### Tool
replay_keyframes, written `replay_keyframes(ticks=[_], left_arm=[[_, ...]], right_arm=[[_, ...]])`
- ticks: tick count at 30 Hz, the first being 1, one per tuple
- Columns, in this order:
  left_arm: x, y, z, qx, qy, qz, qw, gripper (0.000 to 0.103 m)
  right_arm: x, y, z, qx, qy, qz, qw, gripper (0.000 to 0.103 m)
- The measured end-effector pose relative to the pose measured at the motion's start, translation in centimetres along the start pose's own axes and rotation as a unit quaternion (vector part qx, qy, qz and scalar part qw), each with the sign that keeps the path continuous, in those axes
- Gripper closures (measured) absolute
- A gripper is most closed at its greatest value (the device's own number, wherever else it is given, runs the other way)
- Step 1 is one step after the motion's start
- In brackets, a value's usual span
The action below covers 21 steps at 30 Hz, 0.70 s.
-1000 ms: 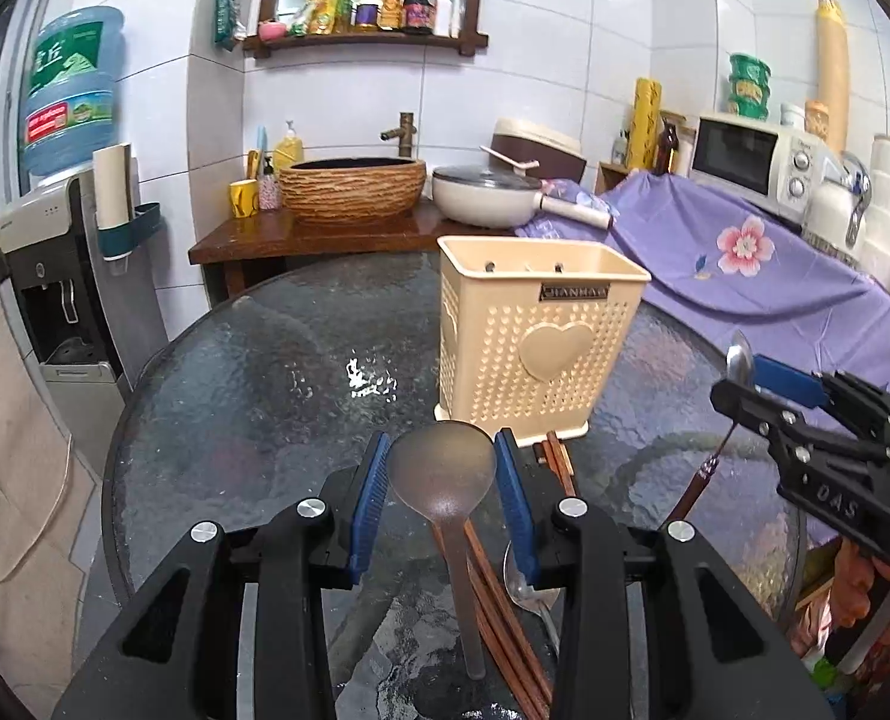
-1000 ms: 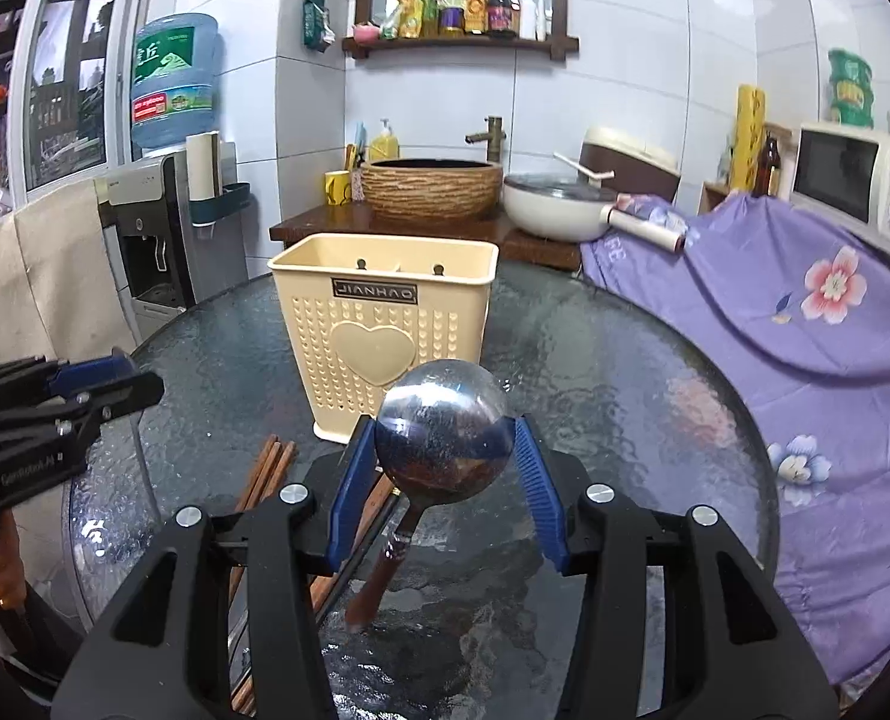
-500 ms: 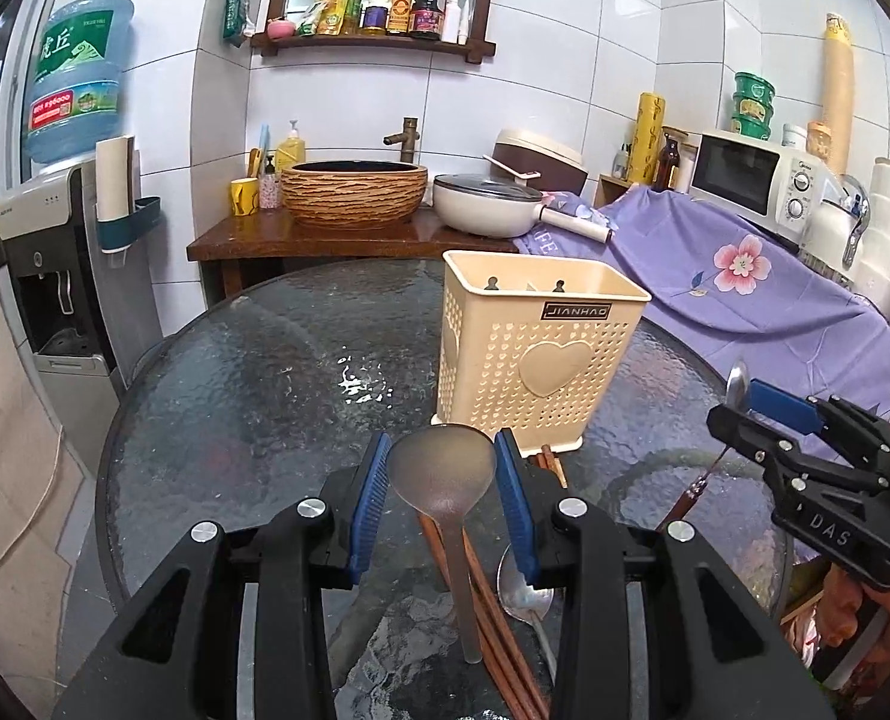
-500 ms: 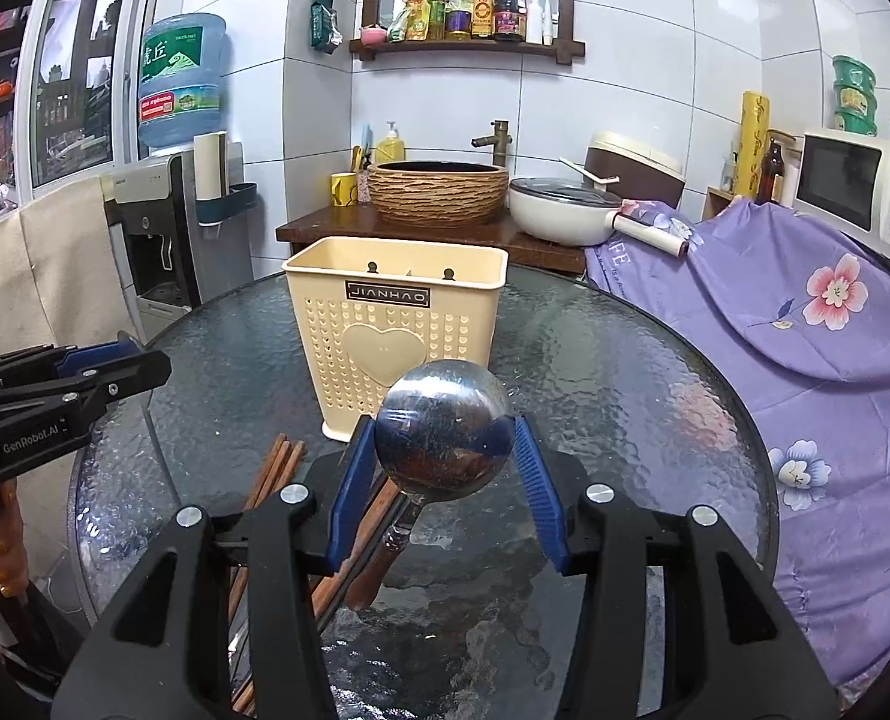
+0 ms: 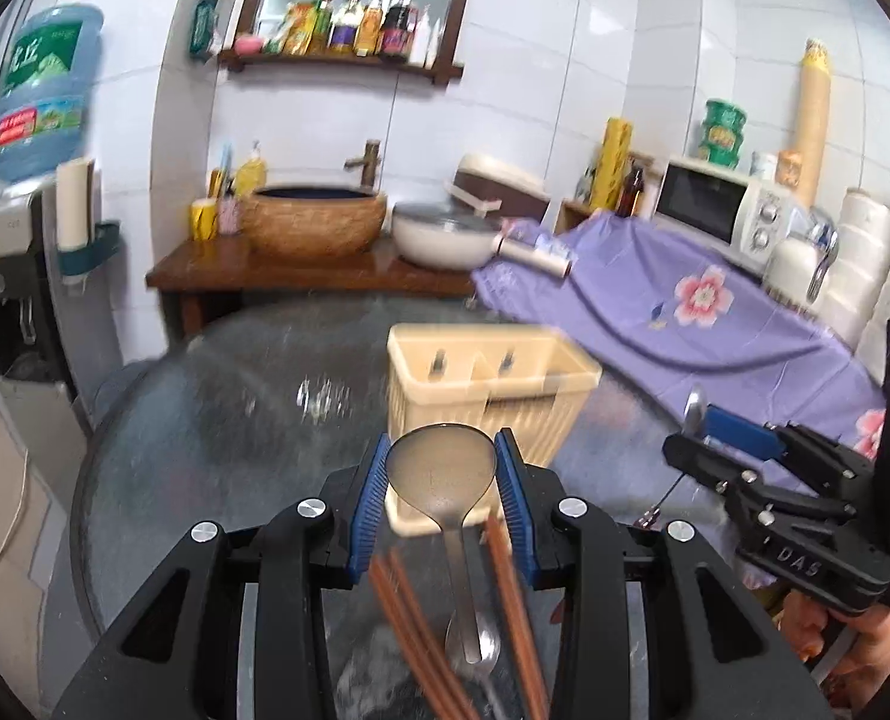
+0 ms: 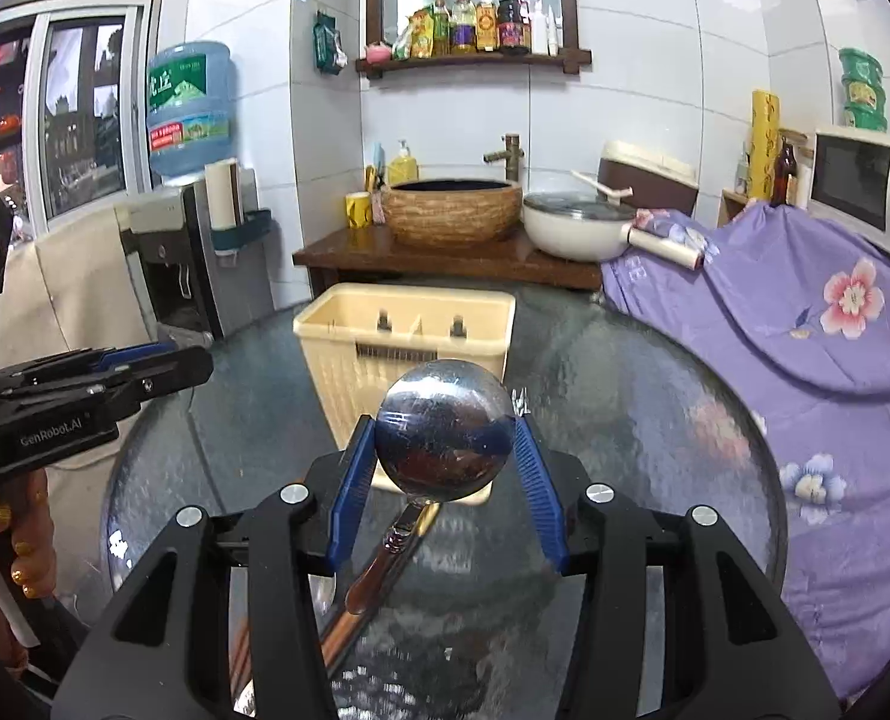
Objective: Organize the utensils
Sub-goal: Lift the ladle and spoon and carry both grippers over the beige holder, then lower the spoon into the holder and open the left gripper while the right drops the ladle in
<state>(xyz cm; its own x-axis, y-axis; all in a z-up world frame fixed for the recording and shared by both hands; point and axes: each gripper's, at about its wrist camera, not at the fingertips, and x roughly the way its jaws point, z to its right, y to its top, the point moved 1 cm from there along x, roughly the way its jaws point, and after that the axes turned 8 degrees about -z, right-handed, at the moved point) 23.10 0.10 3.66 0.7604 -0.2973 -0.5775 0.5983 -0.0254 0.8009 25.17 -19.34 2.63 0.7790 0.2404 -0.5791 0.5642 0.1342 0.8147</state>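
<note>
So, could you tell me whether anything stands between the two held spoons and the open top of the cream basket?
Nothing visible does. The left gripper holds the flat spoon and the right gripper the round ladle, both just short of the basket, whose two compartments look empty. The chopsticks lie on the table below.

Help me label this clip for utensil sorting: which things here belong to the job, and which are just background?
Job: steel spoon in left gripper; round ladle in right gripper; cream caddy; chopsticks; small spoon.
Background: pan, microwave, water bottle.
</note>
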Motion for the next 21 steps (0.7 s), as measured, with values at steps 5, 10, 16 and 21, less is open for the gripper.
replay_keyframes(ticks=[5, 10, 16, 21], left_arm=[[-2.1, 6.2, 1.0, 0.015, 0.002, 0.056, 0.9983, 0.068], [-0.7, 12.2, 1.4, 0.006, 0.02, 0.086, 0.9961, 0.068], [3.0, 14.0, 1.8, 0.012, 0.046, 0.082, 0.9955, 0.068], [6.3, 11.1, 1.0, 0.003, 0.042, 0.047, 0.998, 0.068]], right_arm=[[-1.9, 5.9, 0.7, -0.007, -0.008, 0.047, 0.999, 0.055], [-1.2, 11.6, 2.1, 0.018, -0.033, 0.077, 0.996, 0.055], [2.2, 14.1, 2.4, 0.009, -0.063, 0.073, 0.995, 0.055], [5.9, 11.3, 2.2, 0.002, -0.059, 0.042, 0.997, 0.055]])
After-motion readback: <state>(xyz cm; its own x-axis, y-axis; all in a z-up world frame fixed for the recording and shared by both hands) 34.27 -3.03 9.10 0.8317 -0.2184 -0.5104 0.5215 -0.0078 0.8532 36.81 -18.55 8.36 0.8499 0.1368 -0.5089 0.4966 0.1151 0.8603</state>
